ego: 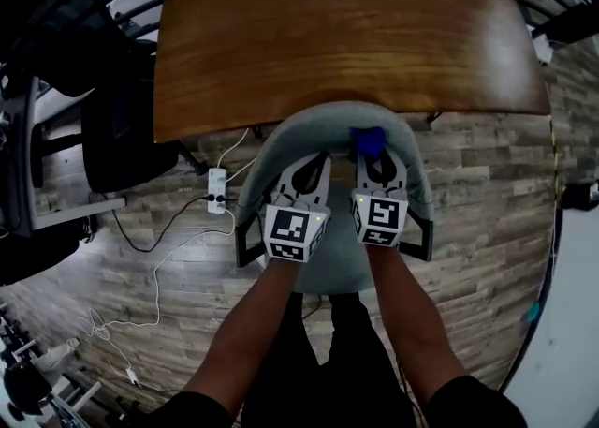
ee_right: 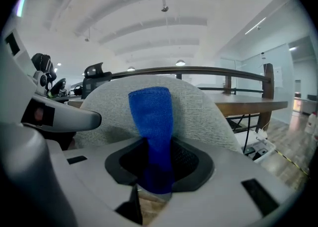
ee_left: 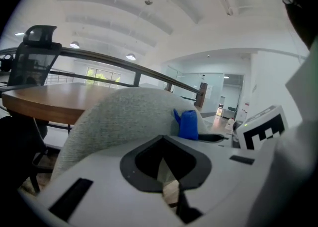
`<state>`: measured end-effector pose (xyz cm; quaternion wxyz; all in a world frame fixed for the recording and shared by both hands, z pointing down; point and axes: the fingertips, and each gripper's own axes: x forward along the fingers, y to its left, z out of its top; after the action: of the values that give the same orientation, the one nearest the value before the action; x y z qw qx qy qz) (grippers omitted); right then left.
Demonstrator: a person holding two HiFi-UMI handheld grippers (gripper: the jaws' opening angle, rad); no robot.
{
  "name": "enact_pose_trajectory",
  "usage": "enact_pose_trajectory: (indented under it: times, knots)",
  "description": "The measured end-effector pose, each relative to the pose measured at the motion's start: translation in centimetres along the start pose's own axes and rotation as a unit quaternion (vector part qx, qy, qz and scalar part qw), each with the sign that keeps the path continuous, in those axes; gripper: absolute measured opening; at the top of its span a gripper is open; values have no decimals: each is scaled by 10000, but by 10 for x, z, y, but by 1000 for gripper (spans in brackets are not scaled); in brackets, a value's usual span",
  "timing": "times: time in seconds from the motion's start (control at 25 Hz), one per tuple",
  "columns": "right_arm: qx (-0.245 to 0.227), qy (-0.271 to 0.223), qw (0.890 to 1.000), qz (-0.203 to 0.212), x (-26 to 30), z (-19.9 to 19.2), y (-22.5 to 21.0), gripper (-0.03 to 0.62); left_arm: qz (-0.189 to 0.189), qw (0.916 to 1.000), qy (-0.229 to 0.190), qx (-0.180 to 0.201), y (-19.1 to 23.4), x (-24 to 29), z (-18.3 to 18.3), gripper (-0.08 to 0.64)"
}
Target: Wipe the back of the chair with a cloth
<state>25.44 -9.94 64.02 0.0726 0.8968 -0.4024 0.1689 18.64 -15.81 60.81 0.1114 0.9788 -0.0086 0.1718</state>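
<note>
No text, label, brand, number or sign can be read in any of the views.

cloth (ee_right: 151, 116) blue | chair (ego: 299, 131) pale grey | table (ego: 346, 33) brown woodgrain

Wooden table (ego: 346, 33) — power strip (ego: 217, 190)

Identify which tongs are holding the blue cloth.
The right tongs: the blue cloth sticks up from between them, before the grey chair back. The left tongs hold nothing.
</note>
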Motion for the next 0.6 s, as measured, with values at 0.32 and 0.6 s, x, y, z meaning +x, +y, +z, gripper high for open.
enact_pose_trajectory:
  times: [0.32,0.6]
  knots:
    - [139,57,9991,-402,-24,-12,-38,117,-379,9993,10,47,-44,23,0,6]
    - [136,136,9976,-661,-42,-25,-60,117,-539,9984,135,55,-62,22,-14,6]
